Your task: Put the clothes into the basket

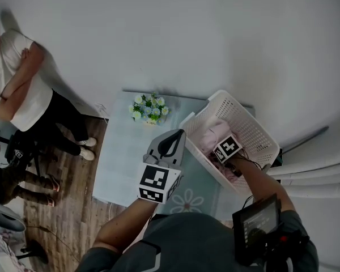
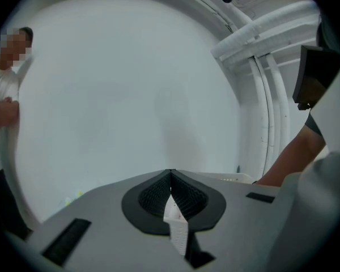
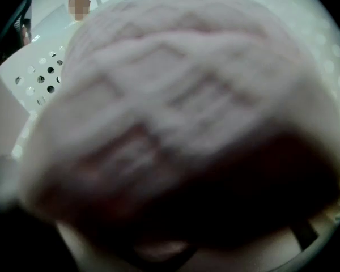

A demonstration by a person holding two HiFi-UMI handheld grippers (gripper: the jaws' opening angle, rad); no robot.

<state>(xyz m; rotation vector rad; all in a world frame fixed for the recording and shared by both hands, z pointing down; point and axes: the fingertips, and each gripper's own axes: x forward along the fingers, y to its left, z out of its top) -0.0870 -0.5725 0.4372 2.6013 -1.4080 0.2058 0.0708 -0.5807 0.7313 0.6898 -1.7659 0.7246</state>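
Note:
A white laundry basket (image 1: 255, 123) stands on the right end of the pale table (image 1: 122, 152). Pink knitted clothes (image 1: 211, 134) lie inside it. My right gripper (image 1: 220, 141) reaches down into the basket, its tips buried in the clothes. In the right gripper view the pink knit (image 3: 181, 112) fills almost the whole picture and hides the jaws, with the basket's holed wall (image 3: 39, 78) at the left. My left gripper (image 1: 180, 132) hangs above the table beside the basket. In its own view the left gripper (image 2: 171, 173) is shut, with nothing held.
A small pot of white flowers (image 1: 149, 107) stands at the table's far edge. A person in a white shirt (image 1: 20, 86) stands with folded arms at the left on the wooden floor. White wall lies beyond the table.

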